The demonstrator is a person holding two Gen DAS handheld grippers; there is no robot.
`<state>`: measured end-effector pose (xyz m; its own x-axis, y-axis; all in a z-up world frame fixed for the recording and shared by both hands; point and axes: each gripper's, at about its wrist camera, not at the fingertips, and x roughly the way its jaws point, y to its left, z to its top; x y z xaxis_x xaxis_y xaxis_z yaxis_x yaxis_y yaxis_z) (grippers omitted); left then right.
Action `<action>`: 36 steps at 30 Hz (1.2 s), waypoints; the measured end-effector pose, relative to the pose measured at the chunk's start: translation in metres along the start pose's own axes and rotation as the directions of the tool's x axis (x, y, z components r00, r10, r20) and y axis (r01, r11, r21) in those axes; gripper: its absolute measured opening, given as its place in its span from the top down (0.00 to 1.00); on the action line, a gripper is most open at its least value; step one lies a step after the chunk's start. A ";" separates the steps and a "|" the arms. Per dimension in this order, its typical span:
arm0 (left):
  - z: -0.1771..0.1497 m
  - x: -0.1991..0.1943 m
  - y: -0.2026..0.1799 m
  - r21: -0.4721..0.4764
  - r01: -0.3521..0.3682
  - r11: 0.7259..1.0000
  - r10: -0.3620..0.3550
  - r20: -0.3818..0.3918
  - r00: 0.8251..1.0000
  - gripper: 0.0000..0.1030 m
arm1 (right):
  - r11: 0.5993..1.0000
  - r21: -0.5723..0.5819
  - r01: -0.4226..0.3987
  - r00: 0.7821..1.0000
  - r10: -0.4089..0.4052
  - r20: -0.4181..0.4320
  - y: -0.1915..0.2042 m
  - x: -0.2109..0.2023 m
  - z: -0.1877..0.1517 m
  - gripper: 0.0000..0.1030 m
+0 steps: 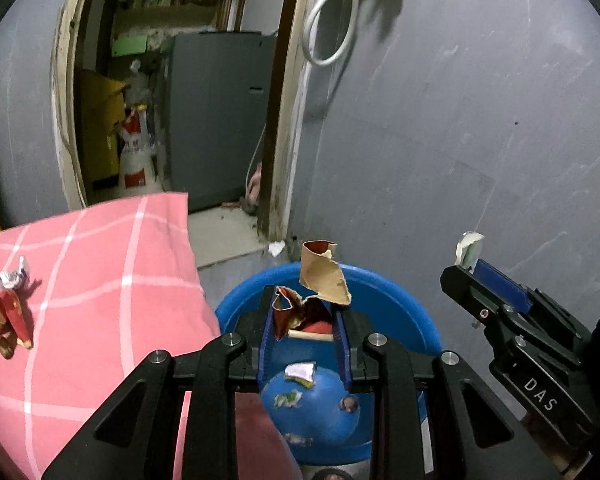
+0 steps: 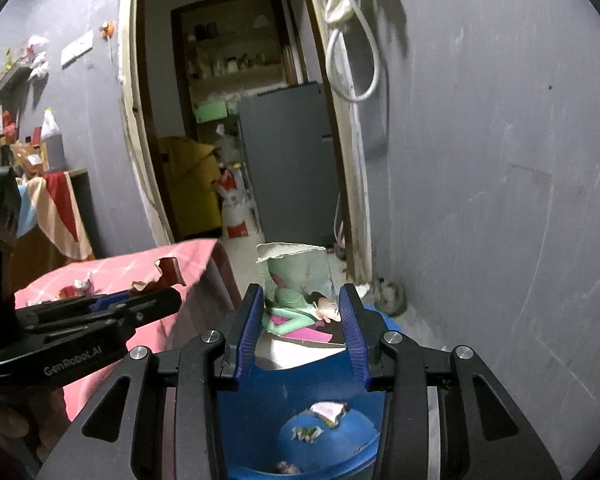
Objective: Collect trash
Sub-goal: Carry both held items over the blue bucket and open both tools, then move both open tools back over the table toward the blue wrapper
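Observation:
My left gripper is shut on a torn brown and red wrapper and holds it above the blue basin. My right gripper is shut on a crumpled green, pink and white paper wrapper, also over the blue basin. Several scraps lie in the basin bottom, one a white piece. A crumpled red and silver wrapper lies on the pink checked bed cover at the left. The right gripper shows at the right edge of the left wrist view.
The basin stands on the floor between the bed and a grey wall. A doorway opens behind onto a room with a grey fridge and a yellow bin. A white scrap lies by the door frame.

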<state>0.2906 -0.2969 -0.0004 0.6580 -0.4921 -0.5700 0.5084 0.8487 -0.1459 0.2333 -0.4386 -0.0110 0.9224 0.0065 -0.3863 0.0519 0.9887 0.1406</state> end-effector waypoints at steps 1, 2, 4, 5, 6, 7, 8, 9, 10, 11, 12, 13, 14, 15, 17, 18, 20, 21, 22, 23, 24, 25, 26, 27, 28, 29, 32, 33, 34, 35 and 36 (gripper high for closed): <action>-0.002 0.003 0.001 -0.003 -0.003 1.000 0.003 -0.012 1.000 0.78 | 1.000 0.004 -0.002 1.000 0.002 -0.011 -0.001 0.002 -0.001 0.64; -0.003 0.007 0.002 -0.008 -0.006 1.000 0.006 -0.027 1.000 0.78 | 1.000 0.007 -0.005 1.000 0.005 -0.022 -0.002 0.005 -0.002 0.64; -0.005 0.013 0.005 -0.019 -0.010 1.000 0.009 -0.051 0.999 0.78 | 1.000 0.013 -0.010 0.999 0.010 -0.042 -0.004 0.009 -0.004 0.64; -0.006 0.016 0.006 -0.026 -0.011 1.000 0.009 -0.064 0.998 0.78 | 1.000 0.015 -0.011 0.999 0.012 -0.051 -0.005 0.011 -0.006 0.64; -0.007 0.019 0.008 -0.032 -0.011 0.999 0.008 -0.075 0.997 0.77 | 1.000 0.019 -0.013 0.998 0.014 -0.061 -0.006 0.013 -0.007 0.64; -0.008 0.022 0.009 -0.038 -0.011 0.999 0.008 -0.090 0.996 0.76 | 1.000 0.023 -0.014 0.997 0.016 -0.069 -0.006 0.015 -0.009 0.64; -0.009 0.025 0.011 -0.042 -0.014 0.999 0.010 -0.103 0.995 0.73 | 1.000 0.026 -0.015 0.997 0.017 -0.078 -0.007 0.017 -0.009 0.64; -0.009 0.027 0.010 -0.047 -0.017 0.999 0.012 -0.112 0.994 0.71 | 0.999 0.030 -0.016 0.996 0.019 -0.086 -0.008 0.019 -0.010 0.64; -0.010 0.030 0.012 -0.051 -0.018 0.999 0.012 -0.121 0.993 0.70 | 0.999 0.034 -0.016 0.995 0.019 -0.094 -0.008 0.020 -0.011 0.64; -0.010 0.032 0.013 -0.055 -0.020 0.998 0.013 -0.128 0.992 0.69 | 0.999 0.037 -0.016 0.994 0.019 -0.103 -0.009 0.022 -0.012 0.64; -0.011 0.033 0.013 -0.059 -0.022 0.998 0.014 -0.136 0.991 0.69 | 0.999 0.040 -0.014 0.993 0.019 -0.113 -0.010 0.024 -0.012 0.64; -0.012 0.034 0.014 -0.063 -0.024 0.998 0.015 -0.144 0.989 0.66 | 0.999 0.042 -0.014 0.993 0.019 -0.120 -0.009 0.026 -0.012 0.64; -0.013 0.035 0.016 -0.068 -0.027 0.997 0.017 -0.150 0.988 0.63 | 0.999 0.045 -0.013 0.991 0.019 -0.129 -0.010 0.028 -0.013 0.63; -0.013 0.035 0.017 -0.073 -0.029 0.997 0.018 -0.152 0.988 0.62 | 0.999 0.049 -0.013 0.990 0.020 -0.139 -0.011 0.030 -0.014 0.63; -0.013 0.035 0.020 -0.083 -0.030 0.996 0.016 -0.154 0.988 0.60 | 0.999 0.052 -0.012 0.988 0.019 -0.151 -0.011 0.032 -0.015 0.61; -0.013 0.033 0.019 -0.086 -0.030 0.996 0.016 -0.155 0.988 0.60 | 0.999 0.052 -0.012 0.988 0.020 -0.154 -0.011 0.033 -0.015 0.59; -0.012 0.031 0.020 -0.091 -0.033 0.995 0.018 -0.155 0.988 0.57 | 0.999 0.052 -0.012 0.987 0.020 -0.158 -0.010 0.033 -0.016 0.58; -0.012 0.031 0.020 -0.093 -0.034 0.995 0.019 -0.153 0.988 0.56 | 0.999 0.051 -0.011 0.987 0.019 -0.160 -0.010 0.033 -0.016 0.58; -0.012 0.029 0.020 -0.094 -0.036 0.995 0.021 -0.151 0.988 0.55 | 0.999 0.050 -0.011 0.987 0.019 -0.161 -0.009 0.034 -0.016 0.58; -0.012 0.027 0.020 -0.097 -0.036 0.995 0.021 -0.147 0.989 0.55 | 0.999 0.050 -0.011 0.987 0.019 -0.162 -0.009 0.033 -0.016 0.57; -0.012 0.027 0.021 -0.099 -0.035 0.994 0.021 -0.145 0.989 0.55 | 0.999 0.049 -0.010 0.987 0.018 -0.161 -0.008 0.033 -0.015 0.57; -0.012 0.026 0.021 -0.101 -0.036 0.994 0.021 -0.144 0.989 0.54 | 0.999 0.048 -0.010 0.987 0.017 -0.160 -0.008 0.033 -0.015 0.56; -0.012 0.024 0.021 -0.103 -0.037 0.994 0.022 -0.143 0.990 0.54 | 0.999 0.048 -0.010 0.987 0.018 -0.159 -0.008 0.033 -0.015 0.56; -0.012 0.022 0.022 -0.105 -0.037 0.994 0.022 -0.140 0.990 0.54 | 0.999 0.049 -0.011 0.987 0.019 -0.159 -0.008 0.033 -0.015 0.55; -0.012 0.021 0.023 -0.108 -0.038 0.993 0.023 -0.137 0.990 0.54 | 0.999 0.048 -0.010 0.987 0.018 -0.158 -0.008 0.032 -0.014 0.55; -0.012 0.019 0.024 -0.111 -0.039 0.993 0.024 -0.134 0.991 0.53 | 0.999 0.046 -0.010 0.988 0.017 -0.156 -0.007 0.031 -0.013 0.55; -0.011 0.009 0.028 -0.128 -0.036 0.991 0.023 -0.106 0.994 0.45 | 0.999 0.045 -0.013 0.990 0.019 -0.141 -0.004 0.028 -0.009 0.51; -0.010 0.005 0.030 -0.134 -0.036 0.990 0.024 -0.090 0.996 0.44 | 0.999 0.043 -0.014 0.991 0.019 -0.133 -0.002 0.026 -0.008 0.51; -0.009 0.000 0.032 -0.140 -0.035 0.989 0.025 -0.071 0.997 0.40 | 0.999 0.041 -0.015 0.992 0.020 -0.124 -0.001 0.024 -0.005 0.51; -0.009 -0.006 0.034 -0.146 -0.033 0.989 0.026 -0.052 0.998 0.38 | 0.999 0.039 -0.017 0.993 0.022 -0.113 0.001 0.021 -0.003 0.48; -0.007 -0.011 0.036 -0.150 -0.032 0.988 0.027 -0.036 0.999 0.37 | 0.999 0.036 -0.018 0.995 0.022 -0.101 0.003 0.018 0.000 0.44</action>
<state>0.2975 -0.2594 -0.0053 0.6514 -0.4618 -0.6021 0.3976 0.8835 -0.2475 0.2499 -0.4355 -0.0172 0.8801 0.0433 -0.4728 0.0485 0.9824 0.1801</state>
